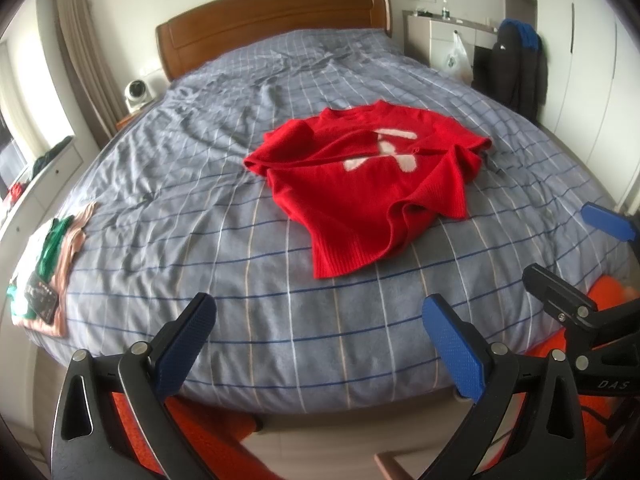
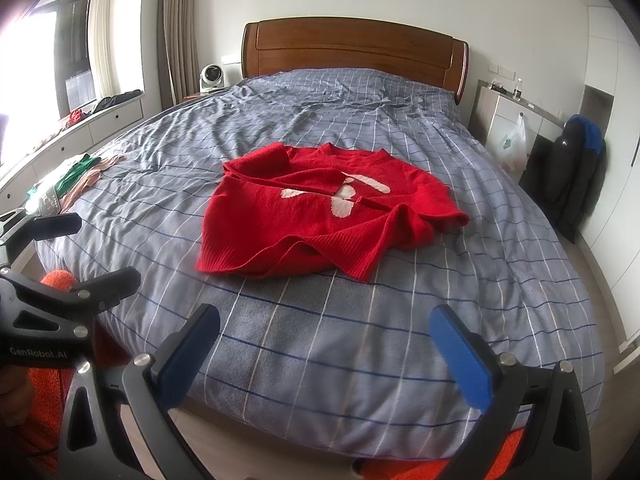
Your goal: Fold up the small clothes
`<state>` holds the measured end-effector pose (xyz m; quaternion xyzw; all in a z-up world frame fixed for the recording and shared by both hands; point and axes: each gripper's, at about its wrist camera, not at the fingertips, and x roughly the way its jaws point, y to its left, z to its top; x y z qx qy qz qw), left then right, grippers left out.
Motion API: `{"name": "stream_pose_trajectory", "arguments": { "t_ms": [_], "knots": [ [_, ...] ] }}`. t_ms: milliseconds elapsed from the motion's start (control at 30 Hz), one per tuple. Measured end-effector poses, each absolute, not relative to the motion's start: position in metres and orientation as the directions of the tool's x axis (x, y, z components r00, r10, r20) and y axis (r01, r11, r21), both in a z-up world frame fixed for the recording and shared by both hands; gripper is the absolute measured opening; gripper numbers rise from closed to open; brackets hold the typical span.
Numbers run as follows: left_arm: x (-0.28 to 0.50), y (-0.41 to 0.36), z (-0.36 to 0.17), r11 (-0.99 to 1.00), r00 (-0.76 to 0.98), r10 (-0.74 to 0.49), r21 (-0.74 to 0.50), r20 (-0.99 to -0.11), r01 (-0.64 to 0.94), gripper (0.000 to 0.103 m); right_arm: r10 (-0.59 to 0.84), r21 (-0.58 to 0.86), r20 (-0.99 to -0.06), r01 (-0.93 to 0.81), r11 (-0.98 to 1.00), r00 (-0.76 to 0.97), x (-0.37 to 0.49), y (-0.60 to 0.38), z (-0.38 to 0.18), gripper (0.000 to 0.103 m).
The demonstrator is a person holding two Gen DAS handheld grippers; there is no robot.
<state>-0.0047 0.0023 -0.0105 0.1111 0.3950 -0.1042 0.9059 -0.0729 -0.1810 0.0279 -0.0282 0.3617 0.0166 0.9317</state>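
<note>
Left claw (image 1: 320, 344) and right claw (image 2: 325, 346) gape wide, empty, short of red sweater (image 1: 360, 184).

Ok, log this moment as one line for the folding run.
phase: pre-grasp | red sweater: rumpled on bed, untouched | left gripper: open, empty | right gripper: open, empty | other clothes: bed's left edge

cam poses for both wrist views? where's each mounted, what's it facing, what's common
Left wrist: on the left claw, at the bed's foot, facing the headboard; own open blue fingers, right claw at right edge.
Right wrist: on the right claw, same heading; open fingers, left claw at left edge.
Shared: red sweater, clothes pile, headboard.
</note>
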Motion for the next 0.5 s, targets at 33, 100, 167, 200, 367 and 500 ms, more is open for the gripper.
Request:
{"name": "stream_pose_trajectory", "arguments": {
  "t_ms": [33,100,167,200,367,500],
  "knots": [
    [-0.0048,0.0022,-0.0106,0.953,0.666,-0.101,0.119,-0.739,0.277,0.103,0.011,-0.040,-0.674,-0.052,0.998,0.738,-0.0724,-0.1824,0.0280,0.103],
    [-0.0048,0.0023,-0.0106,0.954,0.666,-0.101,0.119,-0.739,0.277,0.103,0.011,-0.040,-0.674,-0.051,0.998,0.738,-0.0723,-0.1823,0.0279,0.103],
    [-0.0048,0.0022,-0.0106,0.953,0.665,-0.101,0.119,-0.740,0.277,0.103,0.011,-0.041,-0.675,-0.052,0.998,0.738,-0.0724,-0.1821,0.0278,0.103],
    [-0.0048,0.0023,-0.0105,0.953,0.666,-0.101,0.119,-0.739,0.277,0.103,0.011,-0.040,-0.674,-0.051,0.998,0.738,-0.0721,-0.1825,0.0278,0.103],
    [-0.0046,0.0021,-0.0105,0.954,0.666,-0.101,0.119,-0.739,0.276,0.103,0.011,-0.040,-0.675,-0.052,0.998,0.738,-0.0718,-0.1825,0.0279,0.103],
    [-0.0045,0.0021,-0.0103,0.954,0.665,-0.100,0.119,-0.740,0.276,0.103,0.012,-0.040,-0.675,-0.052,0.998,0.738,-0.0713,-0.1830,0.0281,0.103]
  ]
}}
